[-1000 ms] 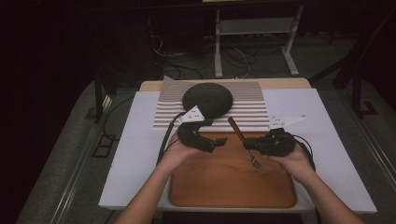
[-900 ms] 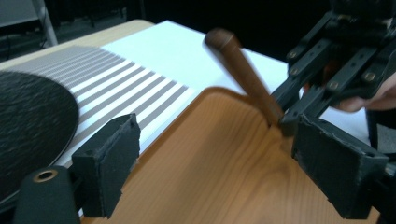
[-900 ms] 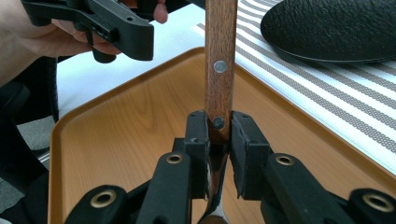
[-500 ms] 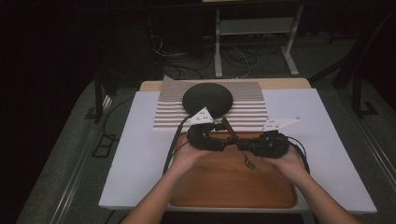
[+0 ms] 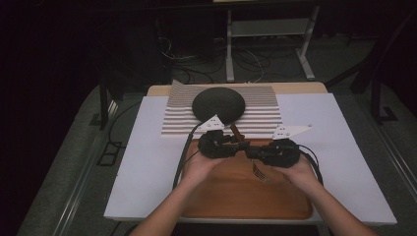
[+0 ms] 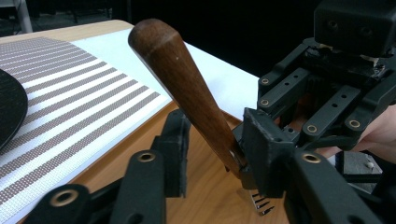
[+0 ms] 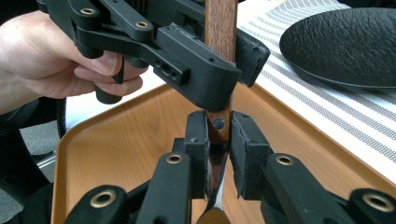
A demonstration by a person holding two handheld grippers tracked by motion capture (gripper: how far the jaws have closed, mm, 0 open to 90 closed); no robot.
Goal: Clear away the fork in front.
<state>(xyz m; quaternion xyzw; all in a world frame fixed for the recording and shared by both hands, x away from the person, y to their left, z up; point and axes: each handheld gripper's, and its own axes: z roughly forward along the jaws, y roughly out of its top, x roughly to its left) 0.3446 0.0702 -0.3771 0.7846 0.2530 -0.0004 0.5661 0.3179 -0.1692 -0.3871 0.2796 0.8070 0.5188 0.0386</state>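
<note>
1. We judged the step in hand to be a handover of the fork with the brown wooden handle and metal tines (image 6: 196, 98) from one gripper to the other, above the orange-brown wooden tray (image 5: 231, 196).
2. The fork was off the tray, held tilted in the air, handle end up toward the black round textured plate (image 5: 219, 104) and tines (image 5: 259, 172) down over the tray.
3. Our right gripper (image 7: 218, 135) had its jaws clamped tight on the lower end of the handle, just above the metal neck, as the right gripper view showed.
4. Our left gripper (image 6: 215, 149) had just been closing its jaws round the handle higher up. In the right gripper view its pads sat against both sides of the wood, yet in the left gripper view one pad looked a shade apart from it, so we could not tell whether that grip was firm.
5. The two grippers stood very near each other on the same handle, above the far half of the tray, just in front of the striped brown-and-white placemat (image 5: 255, 120) on the white worktop (image 5: 147, 162).
6. As we judged it, the next move called for the left jaws to finish pressing on the handle before the right jaws let go; releasing early would risk dropping the fork onto the tray.
7. After that, the fork probably belonged beside the plate on the placemat.
</note>
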